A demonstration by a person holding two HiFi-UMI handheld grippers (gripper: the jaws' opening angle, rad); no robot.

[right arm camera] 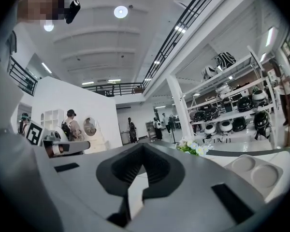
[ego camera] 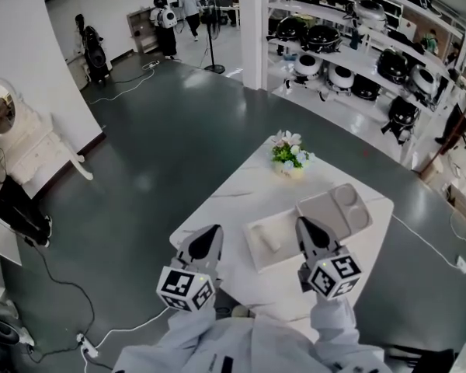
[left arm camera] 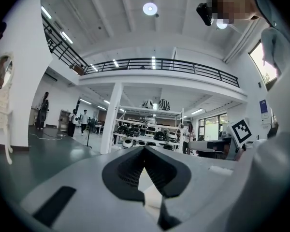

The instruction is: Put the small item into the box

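Observation:
A shallow white rectangular box (ego camera: 258, 256) lies on the white table (ego camera: 241, 189), and a small pale item (ego camera: 269, 239) rests inside it. My left gripper (ego camera: 210, 232) hovers over the table's near left edge, to the left of the box. My right gripper (ego camera: 302, 224) is held just right of the box. Both point away from me, level with the room. In the left gripper view my left gripper (left arm camera: 145, 150) has its jaws together with nothing between them. In the right gripper view my right gripper (right arm camera: 142, 147) is likewise shut and empty.
A grey tray with compartments (ego camera: 338, 208) sits on the table right of the box, and shows as the tray (right arm camera: 261, 170) in the right gripper view. A small bunch of flowers (ego camera: 289, 154) stands at the far end. Shelves of round appliances (ego camera: 349, 72) stand beyond, with people further back.

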